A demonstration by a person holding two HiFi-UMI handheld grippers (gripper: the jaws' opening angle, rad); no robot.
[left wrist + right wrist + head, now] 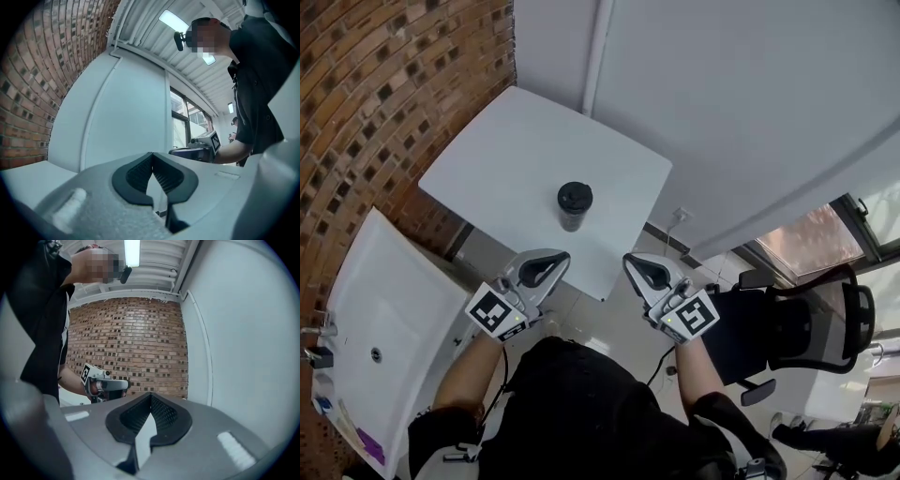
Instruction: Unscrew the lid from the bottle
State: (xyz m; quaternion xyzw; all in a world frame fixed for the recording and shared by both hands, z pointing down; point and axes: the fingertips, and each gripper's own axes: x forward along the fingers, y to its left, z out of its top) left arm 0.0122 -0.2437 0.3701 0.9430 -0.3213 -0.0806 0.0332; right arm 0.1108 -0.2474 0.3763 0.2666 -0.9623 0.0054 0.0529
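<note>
Black bottle (574, 210) stood on the white bench (506, 155), lid (575, 195) on.
The left hand-held gripper (555, 260) and right hand-held gripper (632, 262) hung clenched and empty off the bench's near edge, apart from the bottle; a brick wall (384, 84) flanked the left, an office chair (825, 328) the right.

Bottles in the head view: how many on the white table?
1. A dark bottle stands upright near the middle of the white table, with its lid on. Nothing else stands on the table that could hide another.
</note>
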